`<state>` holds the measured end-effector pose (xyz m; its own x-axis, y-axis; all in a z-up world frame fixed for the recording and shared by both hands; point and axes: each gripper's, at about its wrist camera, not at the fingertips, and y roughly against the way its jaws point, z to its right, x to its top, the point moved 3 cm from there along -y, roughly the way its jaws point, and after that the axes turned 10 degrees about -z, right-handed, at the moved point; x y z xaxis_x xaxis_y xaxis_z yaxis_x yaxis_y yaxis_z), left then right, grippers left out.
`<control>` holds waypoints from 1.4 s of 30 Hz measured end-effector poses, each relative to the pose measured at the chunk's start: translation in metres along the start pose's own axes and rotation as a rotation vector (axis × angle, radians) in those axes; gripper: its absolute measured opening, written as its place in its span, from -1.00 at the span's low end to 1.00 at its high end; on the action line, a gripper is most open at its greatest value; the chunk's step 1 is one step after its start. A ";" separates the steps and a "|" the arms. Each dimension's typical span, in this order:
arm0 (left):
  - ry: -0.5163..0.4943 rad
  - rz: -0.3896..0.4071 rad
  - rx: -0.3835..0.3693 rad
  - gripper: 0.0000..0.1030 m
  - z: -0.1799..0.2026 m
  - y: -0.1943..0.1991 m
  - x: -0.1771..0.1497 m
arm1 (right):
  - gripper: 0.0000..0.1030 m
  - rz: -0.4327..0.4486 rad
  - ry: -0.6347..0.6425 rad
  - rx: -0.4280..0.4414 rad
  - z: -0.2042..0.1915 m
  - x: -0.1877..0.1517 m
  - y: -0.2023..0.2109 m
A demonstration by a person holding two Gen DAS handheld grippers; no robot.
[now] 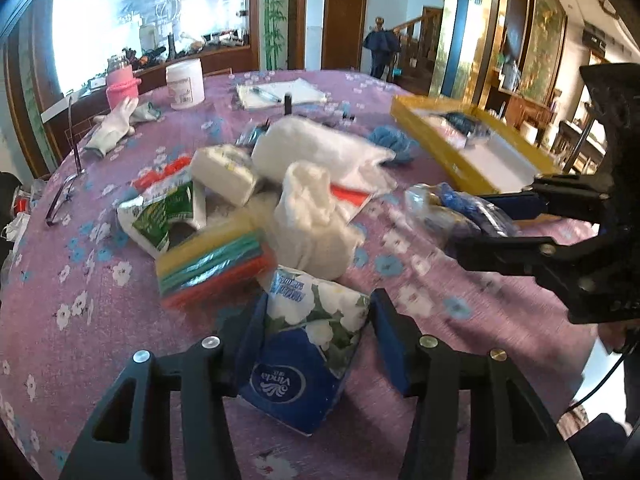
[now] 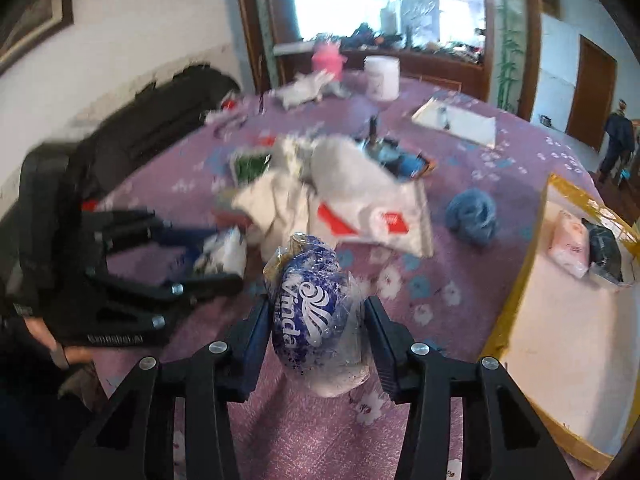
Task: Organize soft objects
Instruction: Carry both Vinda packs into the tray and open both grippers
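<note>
Right cam is pretty smeary, so I can't read much of the pile mid-table. My left gripper (image 1: 316,316) is part-open, pinching a floral-and-blue Vinda tissue pack (image 1: 304,344) over the purple tablecloth (image 1: 420,312); my right gripper (image 2: 316,312) squeezes a crinkly blue Vinda pack (image 2: 312,312) beside the yellow tray (image 2: 516,296). The tray holds two items, pink and dark, partly cut off.

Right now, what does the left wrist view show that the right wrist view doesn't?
Left wrist only: the striped sponge pack beside the floral tissue pack between the left gripper fingers. Right wrist only: the pink pack lying in the yellow tray, and the blue Vinda pack label-on in the right gripper. Both: the blue cloth ball and white tub.
</note>
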<state>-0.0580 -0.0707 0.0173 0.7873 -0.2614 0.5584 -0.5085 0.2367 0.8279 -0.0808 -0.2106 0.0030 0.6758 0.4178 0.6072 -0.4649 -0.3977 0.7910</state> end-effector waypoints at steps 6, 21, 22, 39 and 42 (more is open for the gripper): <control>-0.044 0.028 -0.022 -0.02 0.024 0.010 0.020 | -0.02 0.067 -0.114 0.017 0.023 0.007 0.014; -0.203 0.074 -0.158 -0.04 0.144 0.010 0.121 | -0.02 0.273 -0.526 -0.108 0.184 0.021 0.086; -0.211 0.066 -0.174 -0.04 0.155 0.005 0.130 | -0.02 0.280 -0.557 -0.117 0.199 0.023 0.090; -0.198 -0.093 -0.233 -0.04 0.230 -0.127 0.210 | -0.02 0.166 -0.939 -0.163 0.356 -0.004 0.042; -0.188 -0.120 -0.252 -0.04 0.231 -0.136 0.213 | -0.01 0.163 -0.931 -0.176 0.354 -0.004 0.040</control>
<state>0.0983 -0.3748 0.0357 0.7464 -0.4636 0.4775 -0.2957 0.4118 0.8620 0.1006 -0.5175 0.0060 0.7429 -0.4782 0.4684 -0.6216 -0.2335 0.7477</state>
